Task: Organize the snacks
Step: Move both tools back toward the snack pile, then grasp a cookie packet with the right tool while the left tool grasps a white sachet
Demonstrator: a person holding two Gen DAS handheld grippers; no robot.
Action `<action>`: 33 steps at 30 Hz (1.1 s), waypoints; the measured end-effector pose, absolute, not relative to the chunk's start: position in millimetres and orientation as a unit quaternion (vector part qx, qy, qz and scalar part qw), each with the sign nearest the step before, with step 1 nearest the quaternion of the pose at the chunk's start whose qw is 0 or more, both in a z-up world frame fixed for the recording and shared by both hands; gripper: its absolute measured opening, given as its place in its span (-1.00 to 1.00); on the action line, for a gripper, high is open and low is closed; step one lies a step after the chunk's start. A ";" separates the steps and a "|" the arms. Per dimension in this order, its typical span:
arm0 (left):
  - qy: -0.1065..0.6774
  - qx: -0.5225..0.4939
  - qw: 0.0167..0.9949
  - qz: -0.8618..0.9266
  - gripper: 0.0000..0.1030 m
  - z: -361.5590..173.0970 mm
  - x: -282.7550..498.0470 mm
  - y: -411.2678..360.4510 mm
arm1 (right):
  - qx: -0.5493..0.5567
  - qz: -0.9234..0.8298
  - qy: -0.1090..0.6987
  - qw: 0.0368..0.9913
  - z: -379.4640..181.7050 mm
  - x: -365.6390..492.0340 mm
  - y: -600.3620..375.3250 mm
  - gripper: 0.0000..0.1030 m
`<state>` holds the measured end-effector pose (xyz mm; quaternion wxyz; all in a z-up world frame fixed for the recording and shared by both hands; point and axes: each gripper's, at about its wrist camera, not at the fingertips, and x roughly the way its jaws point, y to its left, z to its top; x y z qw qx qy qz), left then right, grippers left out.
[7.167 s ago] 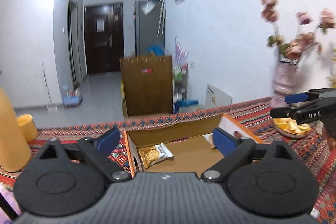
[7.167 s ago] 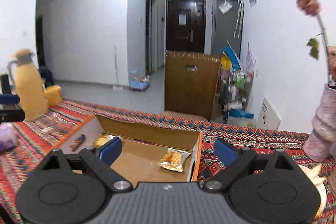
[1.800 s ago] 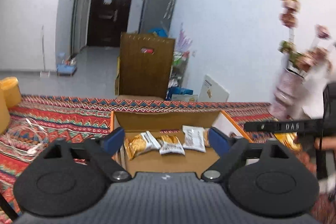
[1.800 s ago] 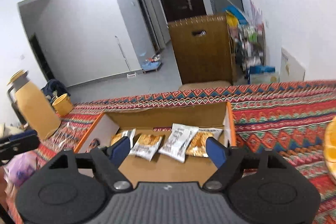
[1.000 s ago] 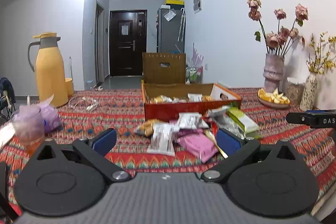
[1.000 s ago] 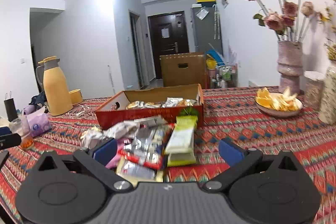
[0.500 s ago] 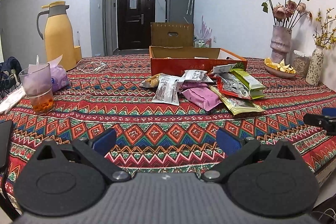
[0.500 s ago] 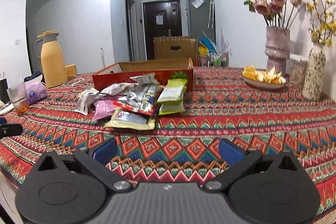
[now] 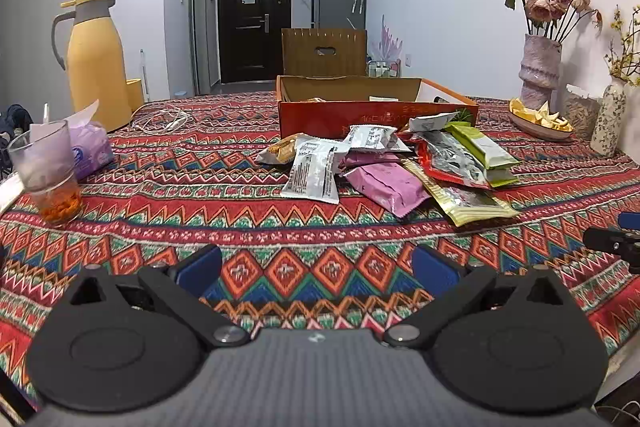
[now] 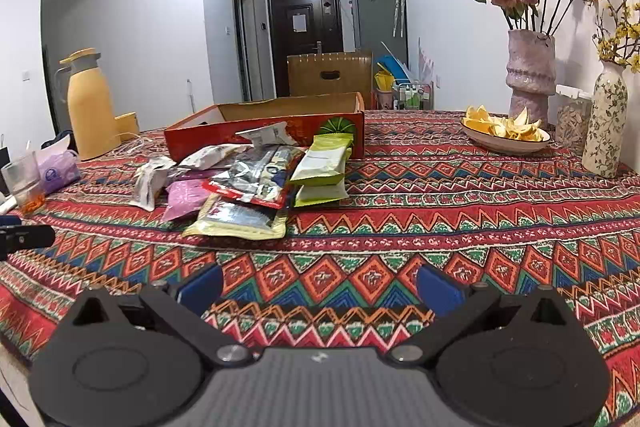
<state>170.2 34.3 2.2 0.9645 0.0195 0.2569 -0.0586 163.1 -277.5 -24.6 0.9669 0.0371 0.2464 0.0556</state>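
Both tools, the left tool (image 9: 316, 267) and right tool (image 10: 318, 281), hung wide open and empty near the desk (image 9: 240, 223) edge, the snack pile (image 9: 384, 163) lying ahead before the box (image 9: 360, 111), roughly equidistant.

The cardboard box (image 9: 376, 109) sits on the table (image 9: 200, 195). A heap of snack packets (image 9: 384, 163) lies just before the box. The jug (image 9: 94, 61) stands well left of the box, the vase (image 9: 540, 71) well right, a bowl (image 9: 540, 125) before the vase.
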 end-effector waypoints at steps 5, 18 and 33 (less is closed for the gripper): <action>0.258 0.032 0.964 -0.062 1.00 0.9 204.3 34.5 | 0.039 0.057 0.253 0.965 -24.5 182.4 -275.8 1.00; 0.297 0.022 0.948 -0.115 0.74 -19.0 338.5 34.2 | 0.044 0.100 0.238 0.965 18.5 275.9 -249.5 1.00; 0.310 -0.050 0.937 -0.151 -0.11 -38.9 367.1 50.8 | -0.022 0.112 0.298 0.948 9.9 445.8 -173.4 0.61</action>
